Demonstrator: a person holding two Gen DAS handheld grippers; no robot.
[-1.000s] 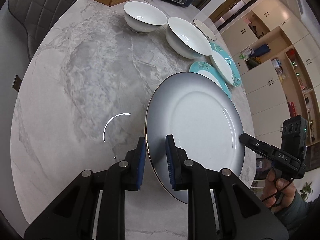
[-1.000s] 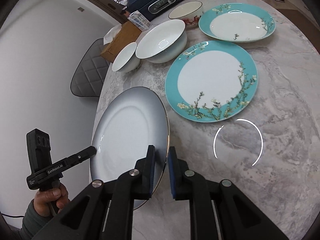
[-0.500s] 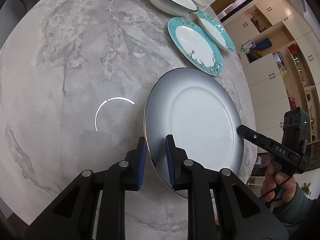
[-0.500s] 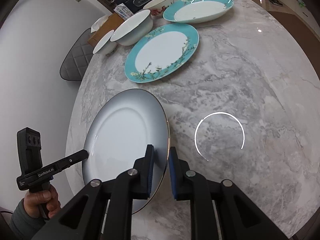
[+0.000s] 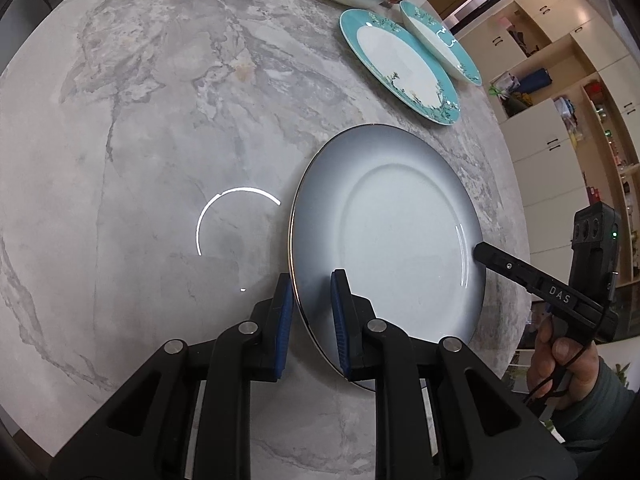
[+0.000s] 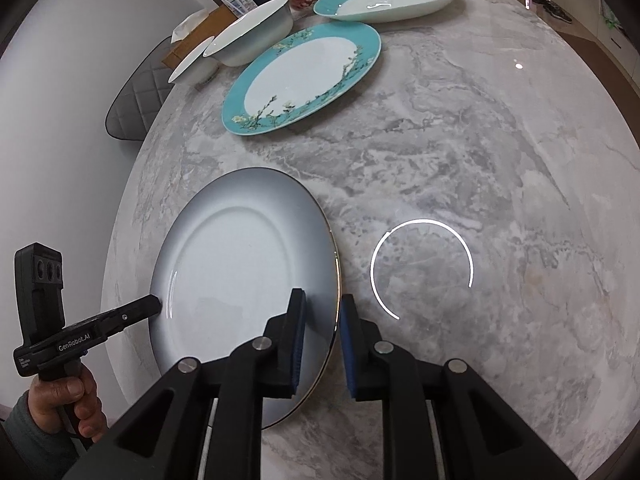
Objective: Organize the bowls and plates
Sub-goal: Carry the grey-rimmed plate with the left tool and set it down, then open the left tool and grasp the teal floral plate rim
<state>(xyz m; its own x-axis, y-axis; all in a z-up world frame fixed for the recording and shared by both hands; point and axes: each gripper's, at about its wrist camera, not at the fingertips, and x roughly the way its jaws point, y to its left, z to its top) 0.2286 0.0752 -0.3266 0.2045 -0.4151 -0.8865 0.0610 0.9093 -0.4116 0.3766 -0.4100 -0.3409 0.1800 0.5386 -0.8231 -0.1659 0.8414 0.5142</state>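
The round grey-rimmed white ceramic plate (image 5: 400,232) sat low over the marble table (image 5: 140,120), lower centre of both frames, face up, no long axis. The left gripper (image 5: 310,300) pinched its rim; the right gripper (image 6: 322,320) was opening around the opposite edge. Risk: one-sided support could tip it, clattering down.

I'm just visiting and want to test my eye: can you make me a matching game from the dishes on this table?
Things:
1. grey plate
2. teal plate
3. white bowl
4. marble table

Descriptions:
A. flowering branches on its rim
B. deep and plain
C. a tool on each side of its rim
D. reflects a ring of light

Pairs: 1-C, 2-A, 3-B, 4-D
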